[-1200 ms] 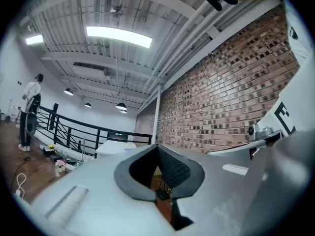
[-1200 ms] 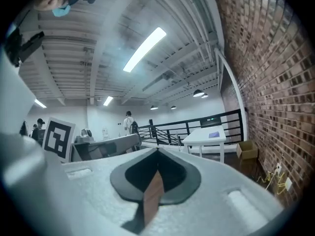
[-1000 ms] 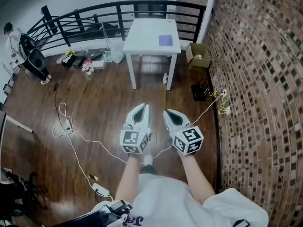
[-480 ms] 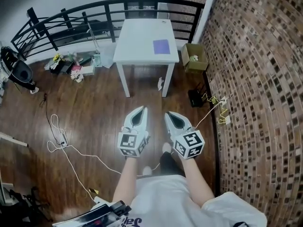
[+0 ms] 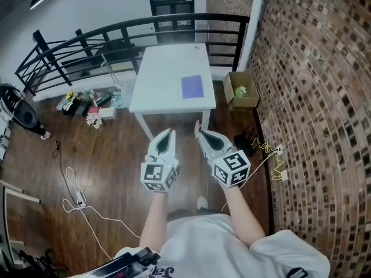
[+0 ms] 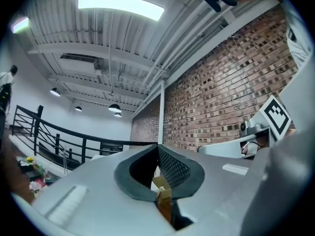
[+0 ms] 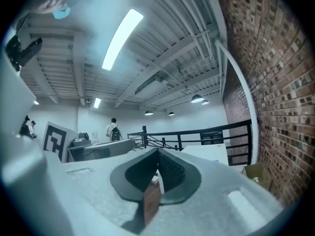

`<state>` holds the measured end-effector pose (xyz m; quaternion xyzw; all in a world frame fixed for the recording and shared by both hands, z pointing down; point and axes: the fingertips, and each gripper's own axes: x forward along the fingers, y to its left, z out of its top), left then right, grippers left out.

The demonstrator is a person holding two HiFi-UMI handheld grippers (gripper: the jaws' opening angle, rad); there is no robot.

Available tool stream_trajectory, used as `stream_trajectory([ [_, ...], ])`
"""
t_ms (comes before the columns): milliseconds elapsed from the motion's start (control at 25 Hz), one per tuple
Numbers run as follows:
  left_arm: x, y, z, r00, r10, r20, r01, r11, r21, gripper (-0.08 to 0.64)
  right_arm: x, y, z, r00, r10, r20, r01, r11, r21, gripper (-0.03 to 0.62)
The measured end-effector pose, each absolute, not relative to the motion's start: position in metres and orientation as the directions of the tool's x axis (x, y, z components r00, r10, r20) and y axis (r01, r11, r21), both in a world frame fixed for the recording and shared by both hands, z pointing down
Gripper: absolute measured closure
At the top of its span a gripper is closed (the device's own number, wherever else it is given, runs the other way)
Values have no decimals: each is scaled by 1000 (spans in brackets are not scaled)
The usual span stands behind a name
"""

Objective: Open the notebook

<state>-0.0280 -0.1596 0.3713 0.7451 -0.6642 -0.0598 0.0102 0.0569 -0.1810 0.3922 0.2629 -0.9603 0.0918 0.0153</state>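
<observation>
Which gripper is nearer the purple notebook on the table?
Right, slightly. Both are short of the table; the right gripper points almost straight at the notebook, the left gripper sits off to its left.

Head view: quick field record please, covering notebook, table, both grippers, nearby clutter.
notebook: flat purple notebook, closed, on the table's right half
table: white square table, ahead of both grippers
left gripper: fingers together, empty, apart from the notebook
right gripper: fingers together, empty
clutter: open cardboard box on wooden floor beside brick wall
</observation>
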Motion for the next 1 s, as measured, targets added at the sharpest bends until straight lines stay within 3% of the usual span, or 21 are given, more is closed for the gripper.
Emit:
stream_trajectory([
  [120,-20,-200,374,126,-990,-69,-987,-132,91,545,61,-225,395,-858,-510,57,-508,829,-235,600],
  [320,-36,-248,411,127,-992,-12,-986,-128,103,545,41,-276,432,-860,-493,132,-511,824,-246,600],
  [680,-128,-398,420,163,-986,-22,-978,-164,129,544,-40,-417,455,-829,-528,185,-559,799,-221,600],
  [1000,-203,-511,400,272,-960,-73,-954,-278,108,544,-122,-526,440,-797,-585,150,-604,764,-227,600],
])
